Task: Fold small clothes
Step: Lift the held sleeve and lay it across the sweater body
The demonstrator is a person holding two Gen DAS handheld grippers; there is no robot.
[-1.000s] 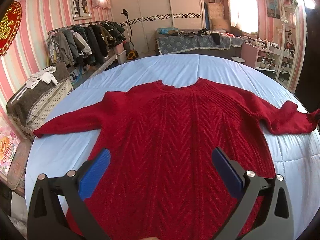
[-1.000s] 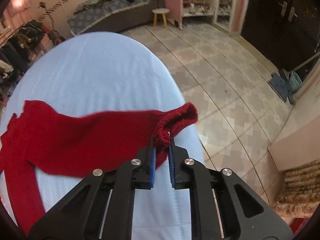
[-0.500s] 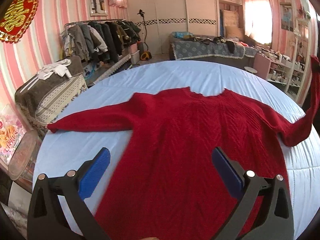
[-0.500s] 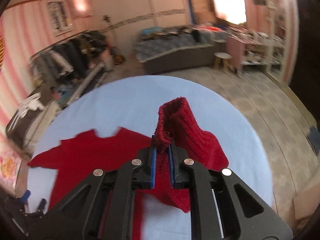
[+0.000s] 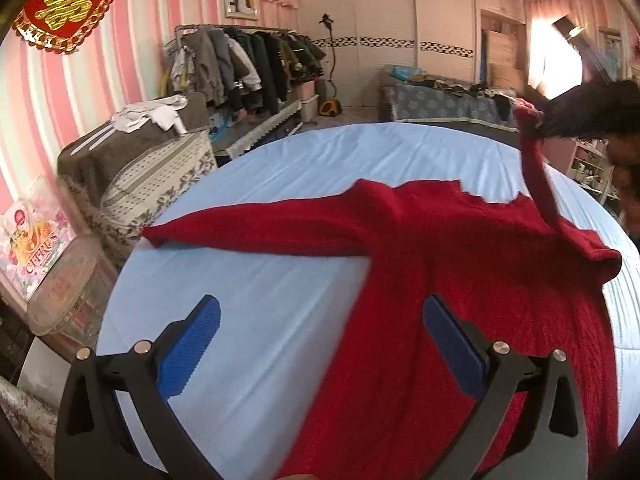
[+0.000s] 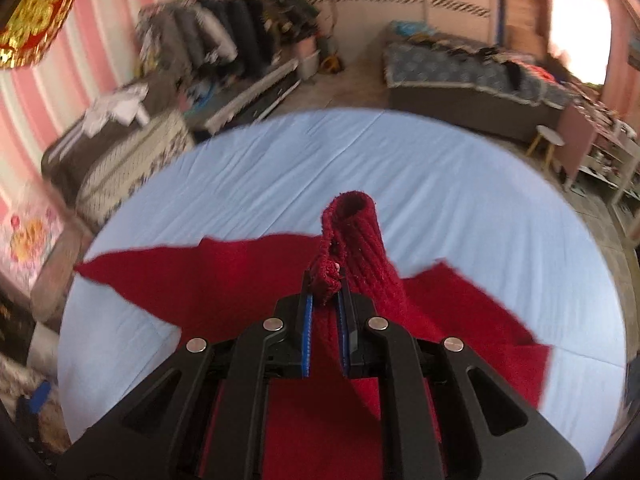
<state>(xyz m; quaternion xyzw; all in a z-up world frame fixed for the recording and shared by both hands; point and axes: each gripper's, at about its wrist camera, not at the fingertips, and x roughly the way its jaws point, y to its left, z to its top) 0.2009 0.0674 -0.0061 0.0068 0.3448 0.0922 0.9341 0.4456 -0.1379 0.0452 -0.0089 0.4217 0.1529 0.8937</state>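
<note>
Pinching the red sweater [image 6: 224, 280] cuff, the right gripper [image 6: 325, 300] is lifting its sleeve.
At six o'clock, the left gripper [image 5: 320, 344] is gaping wide, holding nothing, above the blue sheet [image 5: 256, 304].

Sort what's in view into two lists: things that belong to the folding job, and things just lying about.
Belongs to the job:
- red sweater, spread on the blue sheet
- its sleeve cuff, lifted
- right claw, shut on the cuff
- left claw, open, holding nothing

Just lying about:
- clothes rack
- daybed
- stool
- red wall ornament
</note>
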